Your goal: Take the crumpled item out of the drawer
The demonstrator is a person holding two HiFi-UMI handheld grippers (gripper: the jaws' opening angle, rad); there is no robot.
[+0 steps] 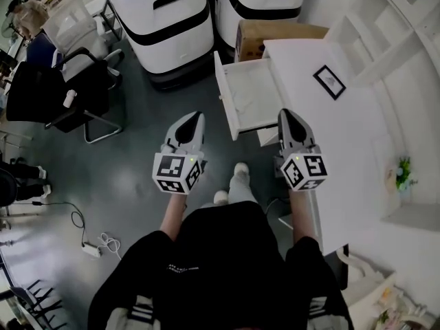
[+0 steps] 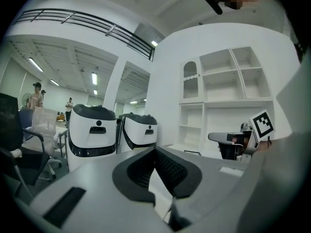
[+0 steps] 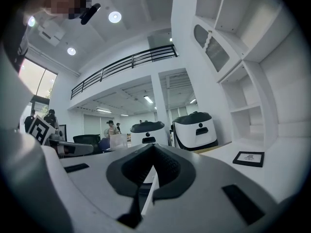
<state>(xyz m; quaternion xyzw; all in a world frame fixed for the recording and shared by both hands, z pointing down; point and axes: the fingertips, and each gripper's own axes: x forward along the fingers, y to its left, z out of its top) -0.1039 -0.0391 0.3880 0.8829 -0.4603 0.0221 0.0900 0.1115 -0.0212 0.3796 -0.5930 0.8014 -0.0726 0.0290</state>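
Head view shows the open drawer ahead of both closed jaws.

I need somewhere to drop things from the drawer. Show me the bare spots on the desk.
The desk is bare between the picture frame and the flowers, and along its edge beside the right gripper. The open drawer also looks bare. Crowded: the far end, by the cardboard box.
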